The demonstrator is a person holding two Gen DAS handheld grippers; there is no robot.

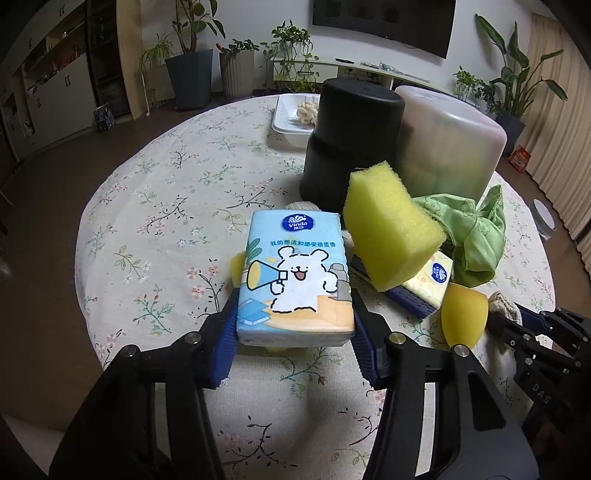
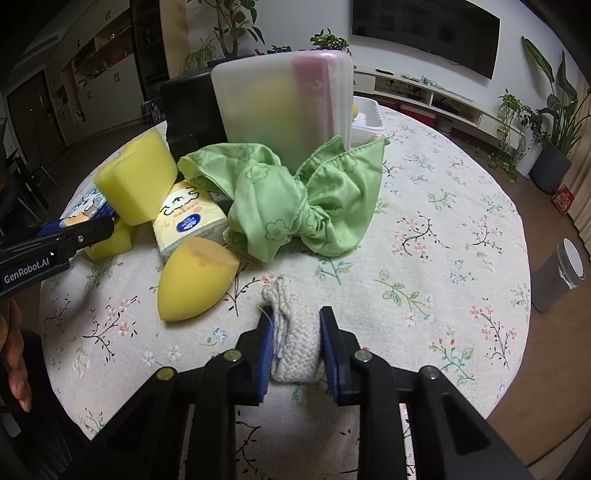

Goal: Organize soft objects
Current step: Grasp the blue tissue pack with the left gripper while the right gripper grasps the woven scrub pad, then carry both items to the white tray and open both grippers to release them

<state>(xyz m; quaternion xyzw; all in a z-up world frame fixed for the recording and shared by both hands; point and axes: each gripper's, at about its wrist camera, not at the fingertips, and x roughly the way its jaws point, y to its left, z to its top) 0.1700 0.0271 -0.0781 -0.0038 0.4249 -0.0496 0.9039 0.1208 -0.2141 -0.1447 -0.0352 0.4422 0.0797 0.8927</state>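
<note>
Left wrist view – left tool (image 1: 295, 325) clamps tissue pack (image 1: 293, 280), lengthwise ahead, right tool (image 2: 297, 350) pinches knitted cloth (image 2: 295, 339).

Round table under a flowered cloth (image 1: 155, 206). At 12 o'clock a wall television (image 1: 384, 22) above a low white shelf (image 1: 369, 70). Potted plants (image 1: 192, 55) at 11 o'clock, cupboards (image 1: 55, 85) at 10 o'clock, curtains (image 1: 554, 96) at 2 o'clock.

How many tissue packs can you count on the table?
2. A blue pack is held between the left gripper's jaws; a yellow pack lies beside the green cloth, partly under a sponge. Others may be hidden.
</note>
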